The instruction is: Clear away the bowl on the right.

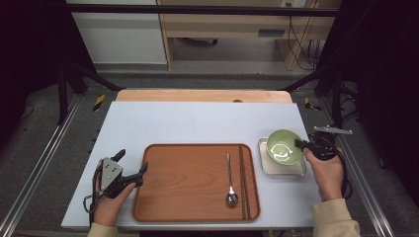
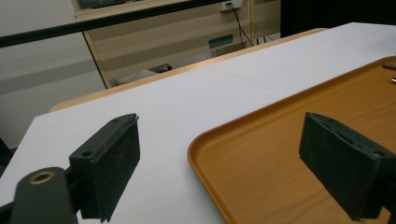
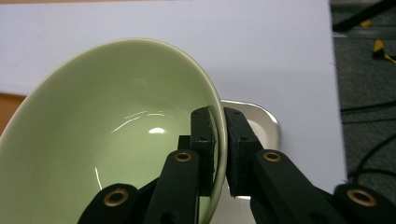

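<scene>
Right gripper view is showing the right tongs (image 3: 220, 154) clenching the rim of the green bowl (image 3: 107, 140), one jaw inside, one outside; a rim pinch is likely tilting the bowl above the white dish (image 3: 261, 122). In the high view, the bowl is sitting at right of centre, beside the wooden tray (image 1: 188, 197) carrying the spoon (image 1: 230, 182) and chopsticks (image 1: 244, 180). The left tongs (image 2: 219, 163) are standing wide apart, released, straddling the tray's corner above the desk (image 1: 197, 123).

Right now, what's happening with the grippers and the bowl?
Right gripper shut on green bowl rim, over white dish. Left gripper open beside tray. Nothing blocking.
</scene>
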`<state>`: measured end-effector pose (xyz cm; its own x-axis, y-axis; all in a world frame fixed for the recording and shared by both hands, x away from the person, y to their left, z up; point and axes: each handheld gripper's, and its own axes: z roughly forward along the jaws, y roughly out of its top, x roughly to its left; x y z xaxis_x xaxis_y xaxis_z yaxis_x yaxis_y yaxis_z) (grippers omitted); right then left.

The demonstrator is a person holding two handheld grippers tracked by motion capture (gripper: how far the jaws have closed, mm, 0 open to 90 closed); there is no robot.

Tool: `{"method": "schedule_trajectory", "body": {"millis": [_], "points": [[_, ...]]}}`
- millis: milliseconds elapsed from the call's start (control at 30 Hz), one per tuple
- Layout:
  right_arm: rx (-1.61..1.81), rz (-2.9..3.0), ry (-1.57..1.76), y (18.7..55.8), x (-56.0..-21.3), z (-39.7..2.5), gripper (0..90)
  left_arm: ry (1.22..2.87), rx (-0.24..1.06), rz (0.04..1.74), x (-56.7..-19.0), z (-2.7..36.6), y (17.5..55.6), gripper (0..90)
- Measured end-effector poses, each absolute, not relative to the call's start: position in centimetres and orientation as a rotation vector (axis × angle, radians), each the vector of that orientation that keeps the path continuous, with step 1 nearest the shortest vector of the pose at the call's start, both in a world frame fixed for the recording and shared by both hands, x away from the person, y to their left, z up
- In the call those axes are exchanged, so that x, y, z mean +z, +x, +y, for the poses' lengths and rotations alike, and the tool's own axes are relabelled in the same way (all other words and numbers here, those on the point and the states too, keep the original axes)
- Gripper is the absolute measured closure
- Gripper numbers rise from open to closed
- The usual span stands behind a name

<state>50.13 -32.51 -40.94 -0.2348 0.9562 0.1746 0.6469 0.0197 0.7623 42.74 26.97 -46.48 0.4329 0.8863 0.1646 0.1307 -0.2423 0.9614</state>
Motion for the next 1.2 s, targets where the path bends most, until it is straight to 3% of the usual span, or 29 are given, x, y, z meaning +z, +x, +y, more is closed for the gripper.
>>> {"method": "schedule_trajectory", "body": {"millis": [333,667,900,1200], "points": [[1.154,2.122,1.388,49.1,-38.3,-24.1,83.7,1.664,0.931,0.896,-46.4,27.1,42.7,12.1],[1.156,2.397,1.244,48.8,-40.7,-15.4,83.6,1.666,0.934,0.892,-46.3,27.2,42.6,12.2],[1.138,2.492,1.213,48.8,-42.3,-12.8,83.6,1.663,0.932,0.892,-46.3,27.2,42.6,12.3],[1.114,2.541,1.221,48.8,-43.0,-12.4,83.5,1.665,0.931,0.89,-46.3,27.2,42.6,12.5]]}}
